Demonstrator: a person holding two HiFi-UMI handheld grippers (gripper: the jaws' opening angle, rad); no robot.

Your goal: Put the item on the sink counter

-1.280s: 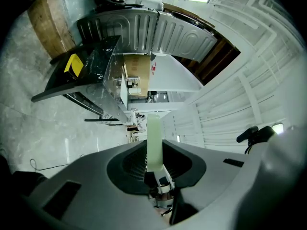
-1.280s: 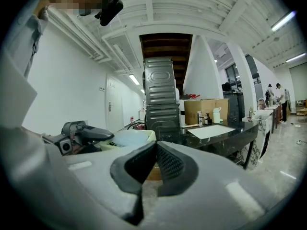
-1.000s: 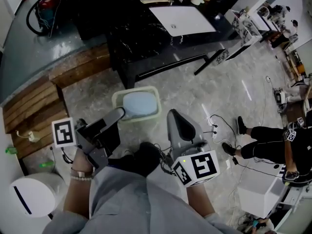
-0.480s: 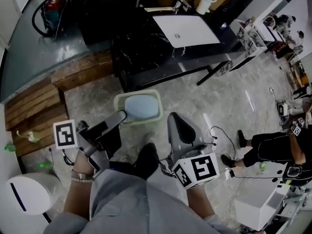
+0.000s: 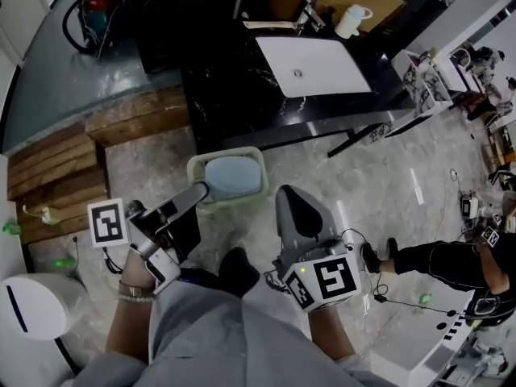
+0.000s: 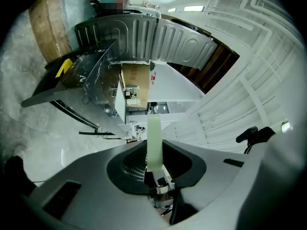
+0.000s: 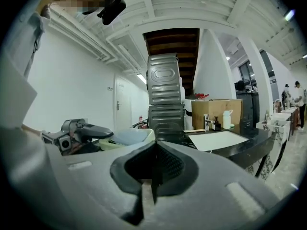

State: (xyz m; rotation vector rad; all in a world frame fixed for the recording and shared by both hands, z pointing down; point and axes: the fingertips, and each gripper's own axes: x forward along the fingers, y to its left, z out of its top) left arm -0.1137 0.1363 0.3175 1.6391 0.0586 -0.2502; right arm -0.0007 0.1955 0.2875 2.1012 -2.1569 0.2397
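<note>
I see a pale green basin (image 5: 228,177) with a light blue inside, hanging over the marble floor. My left gripper (image 5: 196,192) is shut on its near rim. In the left gripper view that rim is a pale green strip (image 6: 154,138) standing between the jaws of the left gripper (image 6: 155,163). My right gripper (image 5: 293,208) hovers beside the basin, shut and empty; the right gripper (image 7: 152,175) has its jaws closed together. Ahead stands the black sink counter (image 5: 234,79) with its white sink (image 5: 321,64) and faucet (image 5: 306,10).
A white jug (image 5: 352,20) stands by the faucet. Wooden steps (image 5: 56,168) lie to the left, with a white round bin (image 5: 28,317) at lower left. To the right a person's legs (image 5: 439,260) and cables (image 5: 379,297) are on the floor.
The sink counter has come nearer and lower in the head view as the person steps forward. Both grippers and the basin keep their places relative to the body.
</note>
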